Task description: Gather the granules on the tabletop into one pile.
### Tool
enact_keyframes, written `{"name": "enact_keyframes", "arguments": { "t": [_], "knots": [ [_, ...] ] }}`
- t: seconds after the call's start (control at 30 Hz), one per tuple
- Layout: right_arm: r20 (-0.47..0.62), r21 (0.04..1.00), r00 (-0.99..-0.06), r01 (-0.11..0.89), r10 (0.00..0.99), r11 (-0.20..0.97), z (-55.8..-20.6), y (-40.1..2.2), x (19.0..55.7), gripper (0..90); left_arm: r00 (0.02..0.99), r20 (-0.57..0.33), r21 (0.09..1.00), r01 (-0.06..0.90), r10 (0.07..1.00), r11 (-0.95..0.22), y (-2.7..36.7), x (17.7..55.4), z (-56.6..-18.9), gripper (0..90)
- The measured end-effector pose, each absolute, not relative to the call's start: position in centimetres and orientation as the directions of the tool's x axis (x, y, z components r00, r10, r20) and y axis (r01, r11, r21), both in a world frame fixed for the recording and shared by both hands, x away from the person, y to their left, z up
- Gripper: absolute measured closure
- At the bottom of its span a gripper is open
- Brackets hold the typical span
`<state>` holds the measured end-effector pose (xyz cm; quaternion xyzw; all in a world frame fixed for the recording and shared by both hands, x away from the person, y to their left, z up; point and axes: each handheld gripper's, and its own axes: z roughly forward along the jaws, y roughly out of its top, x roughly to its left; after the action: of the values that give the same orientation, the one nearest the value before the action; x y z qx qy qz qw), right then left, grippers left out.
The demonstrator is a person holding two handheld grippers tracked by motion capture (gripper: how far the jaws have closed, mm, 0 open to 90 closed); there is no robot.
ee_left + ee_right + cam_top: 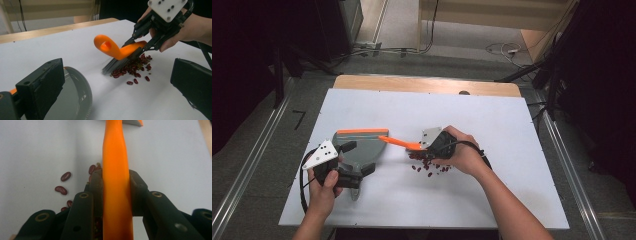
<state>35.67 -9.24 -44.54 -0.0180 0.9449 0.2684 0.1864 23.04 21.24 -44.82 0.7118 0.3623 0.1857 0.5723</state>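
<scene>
Beans [428, 166] lie under my brush [404, 144] — right gripper [438, 145] pinches it, handle aimed at the dustpan [361, 150], which my left gripper [348, 172] grips — jaw state unclear

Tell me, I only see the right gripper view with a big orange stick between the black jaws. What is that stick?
Observer: It's the handle of a small brush; dark bristles hang under it, touching the red beans.
Operator: Where will the beans go?
Observer: Probably into a grey dustpan with an orange edge, lying left of the pile.
Operator: Is anybody holding the dustpan?
Observer: Yes, the left gripper is at its handle, though I can't tell if it's clamped.
</scene>
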Motion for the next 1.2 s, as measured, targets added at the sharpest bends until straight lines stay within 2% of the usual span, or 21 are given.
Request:
{"name": "enact_keyframes", "arguments": {
  "t": [0.17,0.2,0.3,0.4,0.57,0.77,0.9,1.2],
  "knots": [
    [-0.36,0.551,-0.923,-0.096,0.133,0.829,-42.6,-9.3,34.7,68.8,0.669,-0.15,0.95,0.302,0.728,-0.081,21.2,23.1,-44.8,0.0],
    [-0.34,0.569,-0.926,-0.063,0.165,0.82,-42.2,-9.3,34.4,68.8,0.668,-0.15,0.949,0.303,0.729,-0.082,21.3,23.1,-44.8,0.0],
    [-0.236,0.618,-0.932,0.073,0.274,0.783,-41.4,-8.6,33.3,68.8,0.667,-0.152,0.95,0.302,0.729,-0.079,21.4,23.1,-44.8,0.0],
    [-0.087,0.633,-0.925,0.235,0.37,0.737,-41.3,-7.5,32.1,68.8,0.666,-0.152,0.949,0.304,0.73,-0.079,21.5,23.1,-44.8,0.0],
    [0.064,0.602,-0.89,0.395,0.451,0.694,-42.4,-5.7,31.6,68.9,0.665,-0.152,0.949,0.305,0.731,-0.08,21.4,23.1,-44.8,0.0],
    [0.222,0.56,-0.789,0.584,0.573,0.587,-45.0,-5.9,33.5,68.9,0.666,-0.155,0.95,0.304,0.73,-0.077,21.5,23.1,-44.8,0.0],
    [0.281,0.554,-0.71,0.669,0.645,0.495,-45.9,-7.6,35.1,68.8,0.664,-0.156,0.949,0.306,0.731,-0.075,21.6,23.1,-44.9,0.0],
    [0.276,0.555,-0.635,0.718,0.721,0.42,-46.4,-10.1,35.7,68.3,0.665,-0.156,0.947,0.31,0.73,-0.08,21.4,23.1,-45.0,0.0]
  ]
}}
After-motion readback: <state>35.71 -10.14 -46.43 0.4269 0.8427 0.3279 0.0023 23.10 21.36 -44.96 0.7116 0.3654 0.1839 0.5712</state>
